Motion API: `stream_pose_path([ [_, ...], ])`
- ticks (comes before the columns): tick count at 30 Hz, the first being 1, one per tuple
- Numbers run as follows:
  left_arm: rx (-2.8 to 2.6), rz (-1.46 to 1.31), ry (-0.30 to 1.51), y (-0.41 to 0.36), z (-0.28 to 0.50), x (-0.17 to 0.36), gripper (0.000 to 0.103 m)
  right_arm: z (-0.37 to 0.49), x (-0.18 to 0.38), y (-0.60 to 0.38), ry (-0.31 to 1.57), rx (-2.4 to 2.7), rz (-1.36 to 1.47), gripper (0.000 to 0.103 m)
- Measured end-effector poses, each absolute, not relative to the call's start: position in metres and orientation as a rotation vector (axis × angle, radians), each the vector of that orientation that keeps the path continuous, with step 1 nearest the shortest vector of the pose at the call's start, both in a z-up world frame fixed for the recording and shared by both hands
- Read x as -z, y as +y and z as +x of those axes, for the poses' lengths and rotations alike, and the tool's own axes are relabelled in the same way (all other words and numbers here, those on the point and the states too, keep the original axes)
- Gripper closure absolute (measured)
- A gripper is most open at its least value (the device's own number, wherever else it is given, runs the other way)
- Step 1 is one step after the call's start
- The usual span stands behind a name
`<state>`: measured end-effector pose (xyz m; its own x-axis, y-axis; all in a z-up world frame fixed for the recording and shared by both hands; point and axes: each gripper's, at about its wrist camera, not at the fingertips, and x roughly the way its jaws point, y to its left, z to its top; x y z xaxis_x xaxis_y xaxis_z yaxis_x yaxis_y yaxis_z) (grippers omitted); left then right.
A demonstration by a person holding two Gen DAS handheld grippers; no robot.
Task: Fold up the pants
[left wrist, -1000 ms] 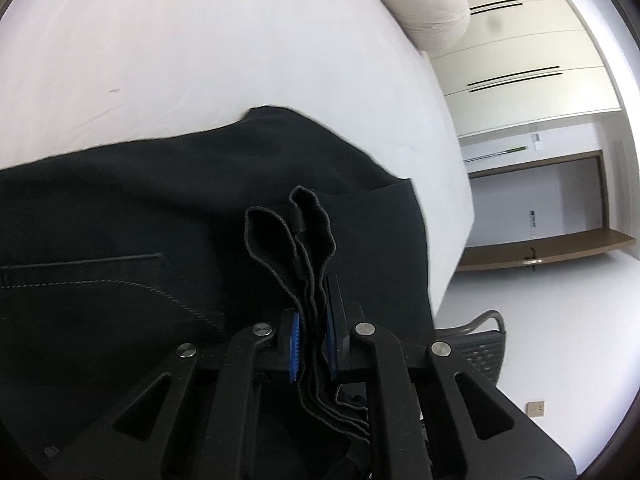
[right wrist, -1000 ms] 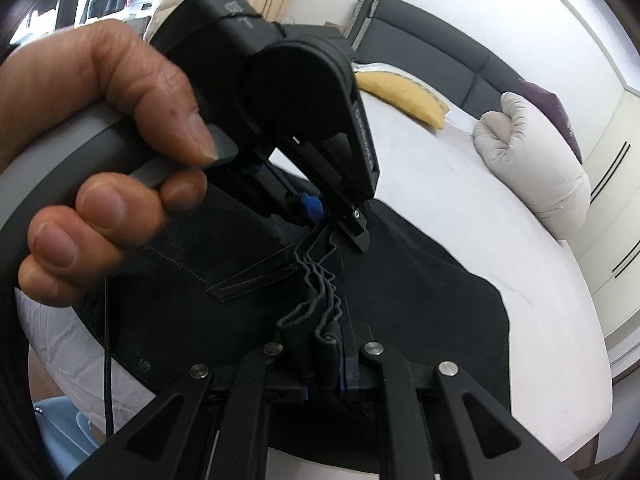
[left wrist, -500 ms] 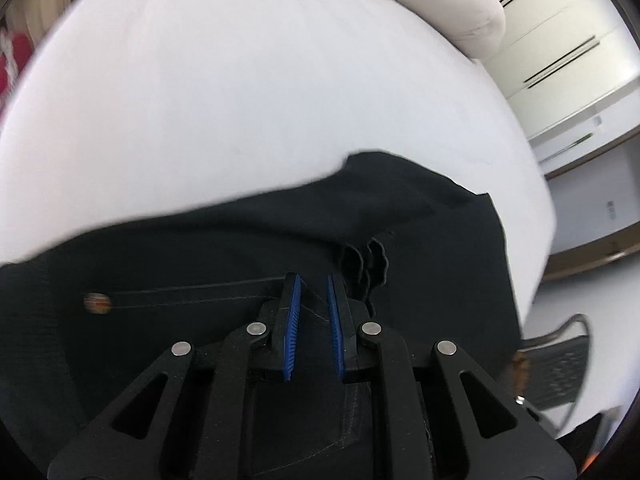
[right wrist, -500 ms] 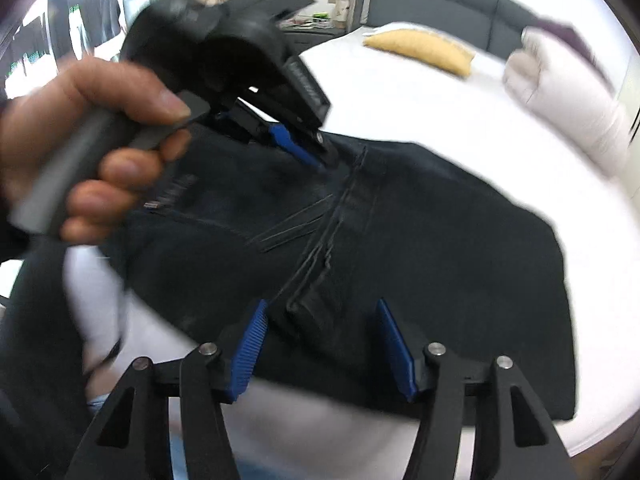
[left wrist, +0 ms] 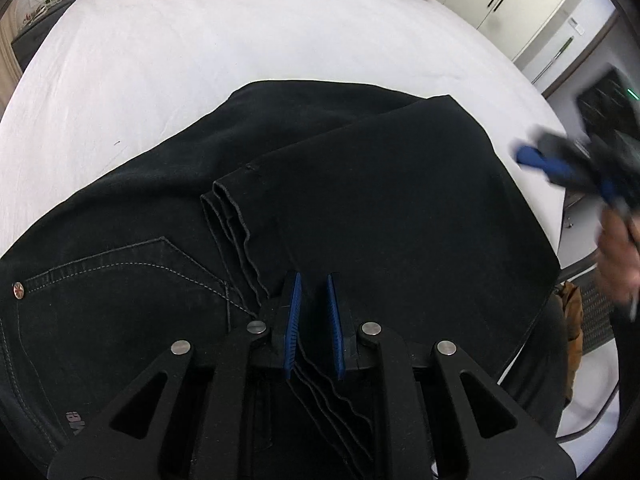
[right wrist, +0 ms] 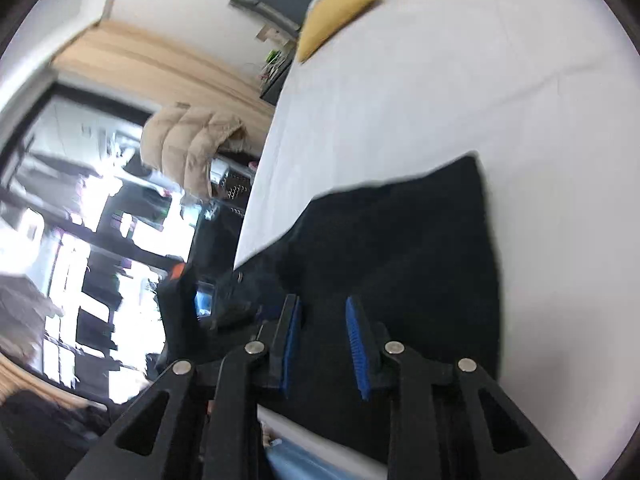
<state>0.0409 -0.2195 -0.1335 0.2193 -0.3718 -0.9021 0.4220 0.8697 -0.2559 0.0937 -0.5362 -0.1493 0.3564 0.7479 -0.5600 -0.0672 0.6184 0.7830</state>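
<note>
Black jeans [left wrist: 360,184] lie folded on a white bed [left wrist: 200,40], the leg hems stacked over the seat and back pocket [left wrist: 120,264]. My left gripper [left wrist: 313,280] hovers just above the hems, its blue pads a small gap apart and empty. My right gripper [right wrist: 322,304] is open and empty above the jeans [right wrist: 400,248] near the bed's edge. It also shows blurred at the right of the left wrist view [left wrist: 568,164], off to the side of the jeans.
A yellow cushion [right wrist: 340,8] lies at the head of the bed [right wrist: 440,80]. A beige puffer jacket [right wrist: 192,140] hangs beside the bed. White wardrobes [left wrist: 520,4] stand beyond the far side. A chair [left wrist: 592,312] stands by the bed's corner.
Both grippers let go of the leg hems, which now lie on the seat of the jeans. The right gripper opened and swung away to the right; the left one drew back.
</note>
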Motion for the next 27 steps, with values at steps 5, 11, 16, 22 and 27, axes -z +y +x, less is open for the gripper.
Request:
stream_pose_path([
  [5,0.526,0.108,1.22,-0.231,0.037,0.136,0.09,0.14,0.185,-0.545,1.142,-0.599,0.845,0.076],
  [11,0.527,0.109,1.225,-0.249,0.033,0.137,0.09,0.149,0.225,-0.547,1.267,-0.574,0.852,0.096],
  [16,0.528,0.103,1.218,-0.236,0.033,0.139,0.09,0.125,0.224,-0.556,1.253,-0.592,0.873,0.096],
  [22,0.533,0.08,1.22,-0.219,0.034,0.137,0.09,0.087,0.214,-0.555,1.274,-0.606,0.84,0.095],
  [27,0.535,0.075,1.216,-0.214,0.034,0.138,0.09,0.046,0.207,-0.552,1.28,-0.602,0.809,0.094],
])
